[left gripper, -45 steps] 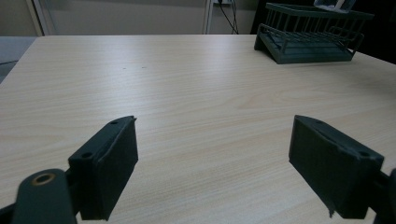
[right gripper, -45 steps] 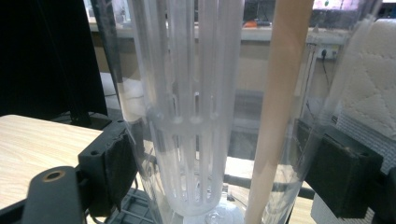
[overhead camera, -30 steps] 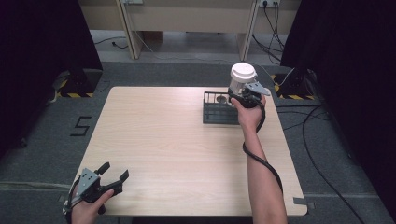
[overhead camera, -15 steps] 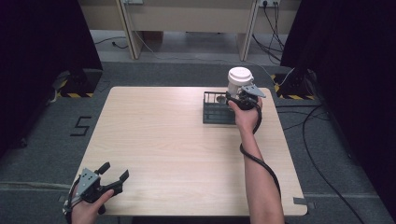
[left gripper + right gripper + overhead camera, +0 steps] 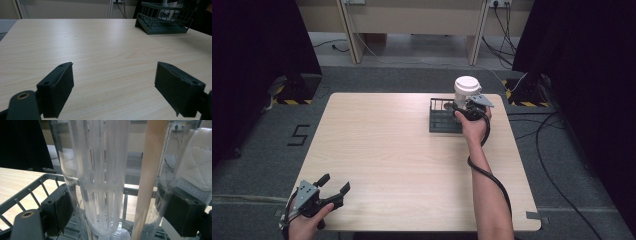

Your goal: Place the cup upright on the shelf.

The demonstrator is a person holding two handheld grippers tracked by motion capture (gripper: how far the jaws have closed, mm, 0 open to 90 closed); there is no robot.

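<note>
Left hand-held gripper (image 5: 333,190) idle at near desk (image 5: 387,150) edge, jaws spread wide and empty, bare desktop ahead. Farther off, right hand-held gripper (image 5: 466,106) clamped on clear bottle (image 5: 100,177) with white lid, held upright at right end of wire rack (image 5: 444,117), base down inside rack but seating not confirmable; judged nearly placed, with release and withdrawal left. Rack near far right desk edge; wire walls close around jaws, ample room leftward.

Both grippers, left (image 5: 333,186) and right (image 5: 463,105), are black with grey three-cornered plates; bare forearms; a black cable (image 5: 490,176) trails along the right arm.
</note>
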